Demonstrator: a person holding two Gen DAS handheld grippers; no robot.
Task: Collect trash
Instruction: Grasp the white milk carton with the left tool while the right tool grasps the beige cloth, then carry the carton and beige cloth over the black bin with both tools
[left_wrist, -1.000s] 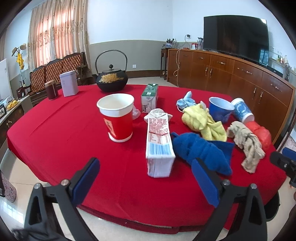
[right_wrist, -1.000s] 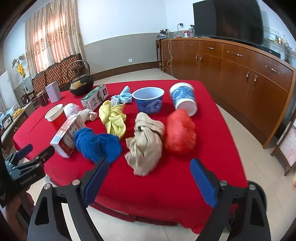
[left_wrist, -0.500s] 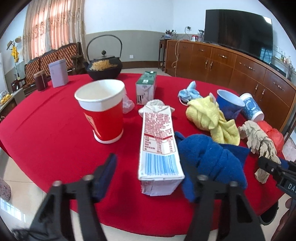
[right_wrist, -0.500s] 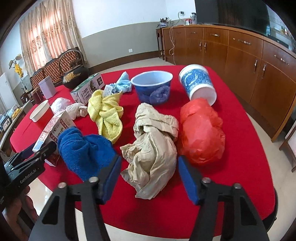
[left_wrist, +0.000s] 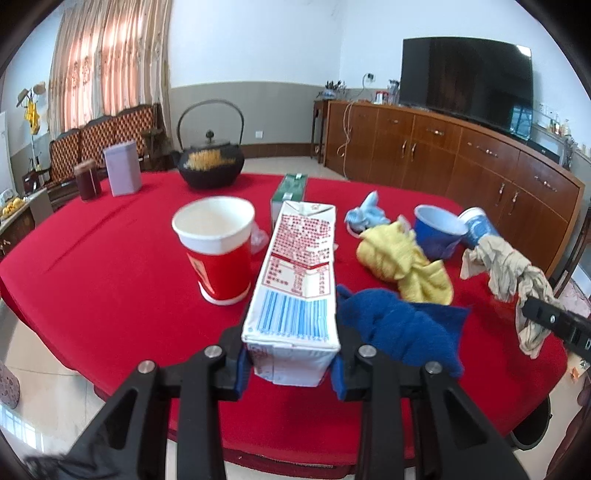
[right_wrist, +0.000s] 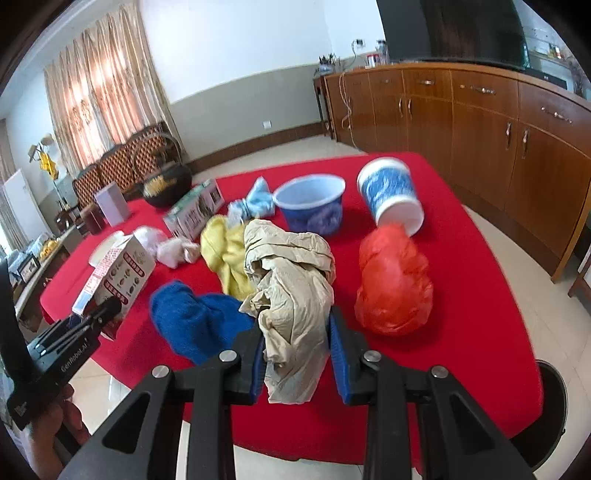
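Left wrist view: my left gripper (left_wrist: 291, 365) fingers pinch the milk carton (left_wrist: 295, 284) at its base, just beside the blue cloth (left_wrist: 402, 328); stiff, light, I judge; my right gripper (right_wrist: 297, 363) fingers squeeze the soft crumpled beige paper (right_wrist: 291, 295) over the bench (right_wrist: 480, 295).

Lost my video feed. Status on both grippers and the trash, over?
Left gripper shut on milk carton. Right gripper shut on crumpled beige paper. Blue cloth bunched between them; no bin in view.
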